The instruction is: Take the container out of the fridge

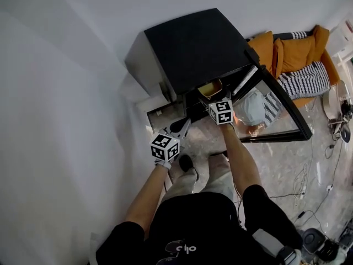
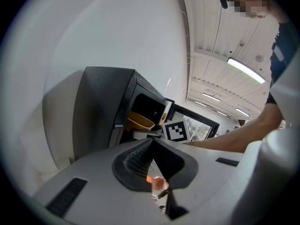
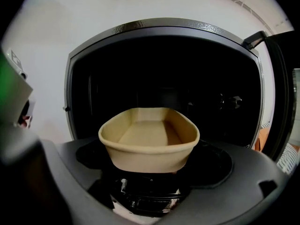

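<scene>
Container (image 3: 149,142), tan, oval, open-topped

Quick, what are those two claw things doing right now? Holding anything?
Left gripper: closed, fingers together, nothing in them.
Right gripper: open wide, the tan container between its fingers, apparently not clamped.

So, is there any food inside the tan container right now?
No, the right gripper view looks down into the container and shows only its bare tan floor and walls.
</scene>
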Demonstrator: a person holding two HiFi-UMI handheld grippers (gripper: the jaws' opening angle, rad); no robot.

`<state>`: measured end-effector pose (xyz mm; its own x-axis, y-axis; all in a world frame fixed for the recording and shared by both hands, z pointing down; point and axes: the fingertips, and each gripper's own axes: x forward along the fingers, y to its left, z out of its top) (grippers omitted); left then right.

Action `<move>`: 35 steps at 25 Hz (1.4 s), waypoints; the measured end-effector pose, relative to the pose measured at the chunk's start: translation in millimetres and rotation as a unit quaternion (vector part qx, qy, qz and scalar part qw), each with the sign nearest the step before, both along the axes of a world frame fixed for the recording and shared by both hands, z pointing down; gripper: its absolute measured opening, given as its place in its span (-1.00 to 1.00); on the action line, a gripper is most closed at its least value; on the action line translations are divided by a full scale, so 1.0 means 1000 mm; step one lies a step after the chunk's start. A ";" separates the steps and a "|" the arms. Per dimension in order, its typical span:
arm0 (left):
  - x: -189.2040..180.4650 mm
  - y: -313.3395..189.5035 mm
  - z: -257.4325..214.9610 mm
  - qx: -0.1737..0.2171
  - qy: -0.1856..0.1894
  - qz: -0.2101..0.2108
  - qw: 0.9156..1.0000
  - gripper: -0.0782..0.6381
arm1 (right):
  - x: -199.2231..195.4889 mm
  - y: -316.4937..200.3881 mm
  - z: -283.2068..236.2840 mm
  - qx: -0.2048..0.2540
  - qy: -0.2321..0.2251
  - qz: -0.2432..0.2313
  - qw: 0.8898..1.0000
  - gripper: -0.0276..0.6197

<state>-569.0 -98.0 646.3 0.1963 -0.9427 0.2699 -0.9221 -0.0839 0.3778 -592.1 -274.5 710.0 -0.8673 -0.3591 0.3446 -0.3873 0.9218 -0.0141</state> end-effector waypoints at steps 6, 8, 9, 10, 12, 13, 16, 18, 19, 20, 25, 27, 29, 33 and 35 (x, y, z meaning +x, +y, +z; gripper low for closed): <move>-0.008 0.004 -0.001 0.002 -0.001 -0.011 1.000 -0.76 | 0.002 0.003 -0.002 -0.012 0.004 0.004 1.000 0.69; -0.009 0.006 0.000 0.001 -0.001 -0.013 1.000 -0.76 | 0.005 0.006 -0.002 -0.014 0.004 0.004 1.000 0.68; -0.010 0.007 -0.001 0.001 -0.002 -0.013 1.000 -0.76 | 0.006 0.009 -0.002 -0.015 0.005 0.004 1.000 0.68; -0.010 0.009 -0.001 0.001 -0.002 -0.013 1.000 -0.76 | 0.008 0.012 -0.002 -0.016 0.006 0.003 1.000 0.68; -0.011 0.010 -0.005 0.003 -0.004 -0.015 1.000 -0.76 | 0.013 0.017 -0.004 -0.017 0.008 0.003 1.000 0.68; -0.011 0.010 -0.006 0.004 -0.005 -0.015 1.000 -0.76 | 0.017 0.020 -0.005 -0.018 0.009 0.003 1.000 0.68; -0.008 0.010 -0.009 0.004 -0.011 -0.013 1.000 -0.76 | 0.032 0.026 -0.007 -0.026 0.011 0.005 1.000 0.68; -0.005 0.011 -0.010 0.003 -0.016 -0.012 1.000 -0.76 | 0.045 0.031 -0.009 -0.029 0.016 0.005 0.999 0.68; -0.004 0.012 -0.012 0.003 -0.017 -0.013 1.000 -0.76 | 0.051 0.033 -0.012 -0.029 0.019 0.005 0.999 0.68; -0.002 0.013 -0.013 0.003 -0.017 -0.014 1.000 -0.76 | 0.059 0.036 -0.015 -0.030 0.020 0.006 0.999 0.68; 0.013 0.018 -0.021 0.007 -0.009 -0.018 1.000 -0.76 | 0.094 0.048 -0.030 -0.030 0.026 0.008 0.999 0.68; 0.022 0.018 -0.026 0.011 -0.011 -0.018 1.000 -0.76 | 0.108 0.051 -0.039 -0.026 0.022 0.009 0.999 0.68; 0.033 0.019 -0.033 0.015 -0.019 -0.018 1.000 -0.76 | 0.121 0.053 -0.052 -0.022 0.015 0.009 1.000 0.68; 0.061 0.027 -0.034 0.001 -0.030 -0.026 0.999 -0.76 | 0.158 0.062 -0.080 -0.027 0.000 0.012 1.000 0.68; 0.076 0.027 -0.040 -0.002 -0.024 -0.038 0.999 -0.76 | 0.178 0.066 -0.098 -0.031 -0.005 0.011 0.999 0.68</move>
<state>-493.4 -71.4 606.5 0.1110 -0.9531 0.2817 -0.9430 -0.0116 0.3325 -413.7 -208.5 612.0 -0.8628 -0.3567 0.3582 -0.4074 0.9101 -0.0752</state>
